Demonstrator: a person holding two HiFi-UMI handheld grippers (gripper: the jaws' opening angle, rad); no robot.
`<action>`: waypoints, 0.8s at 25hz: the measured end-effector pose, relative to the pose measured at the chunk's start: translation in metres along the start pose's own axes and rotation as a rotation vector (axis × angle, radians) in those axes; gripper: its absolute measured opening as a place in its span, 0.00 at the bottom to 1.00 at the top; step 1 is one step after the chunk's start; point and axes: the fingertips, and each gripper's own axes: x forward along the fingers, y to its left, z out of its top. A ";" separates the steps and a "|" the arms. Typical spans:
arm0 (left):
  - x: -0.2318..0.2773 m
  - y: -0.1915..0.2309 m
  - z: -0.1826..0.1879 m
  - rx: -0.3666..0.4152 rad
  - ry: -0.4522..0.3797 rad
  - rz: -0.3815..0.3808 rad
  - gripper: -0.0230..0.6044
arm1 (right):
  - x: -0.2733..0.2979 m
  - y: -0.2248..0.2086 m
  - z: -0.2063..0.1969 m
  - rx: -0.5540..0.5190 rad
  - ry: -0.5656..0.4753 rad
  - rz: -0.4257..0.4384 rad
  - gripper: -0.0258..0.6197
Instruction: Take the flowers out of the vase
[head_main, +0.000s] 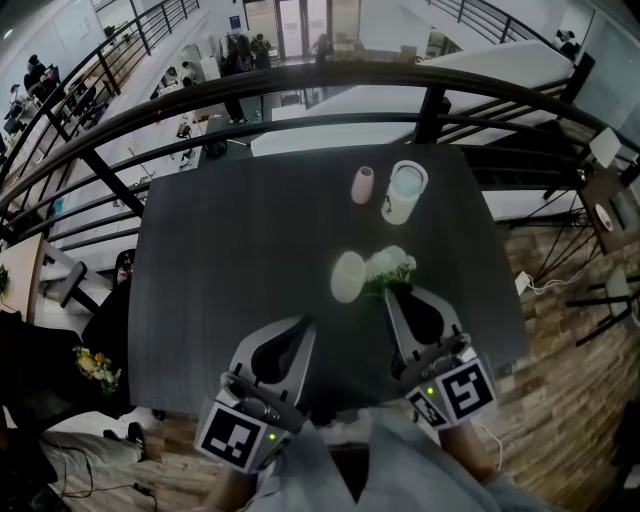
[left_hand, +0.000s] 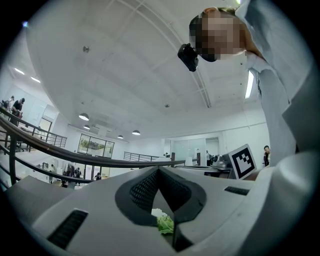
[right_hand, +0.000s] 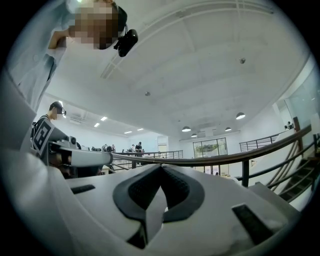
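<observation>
In the head view a cream, egg-shaped vase (head_main: 348, 276) stands on the dark table (head_main: 220, 260). A bunch of white flowers with green leaves (head_main: 391, 267) rests against its right side; I cannot tell whether the stems are inside it. My right gripper (head_main: 390, 296) is shut, its tip just below the flowers, and nothing shows between its jaws (right_hand: 161, 167). My left gripper (head_main: 305, 322) is also shut, lower left of the vase and apart from it. In the left gripper view (left_hand: 159, 171), a bit of the flowers (left_hand: 163, 221) shows through the gap behind the tips.
At the table's far side stand a small pink vase (head_main: 363, 185) and a white cup (head_main: 403, 192). A dark curved railing (head_main: 300, 85) runs behind the table, with an office floor far below. Brick-patterned flooring (head_main: 560, 380) lies to the right.
</observation>
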 end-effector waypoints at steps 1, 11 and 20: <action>0.000 0.000 0.000 0.000 0.000 0.000 0.04 | 0.000 0.001 0.001 0.001 -0.003 0.003 0.04; 0.001 0.000 -0.001 -0.002 0.004 -0.001 0.04 | 0.002 0.006 0.004 -0.035 -0.002 0.029 0.04; 0.000 -0.002 -0.002 -0.007 0.003 -0.003 0.03 | 0.000 0.005 0.002 -0.040 0.002 0.025 0.04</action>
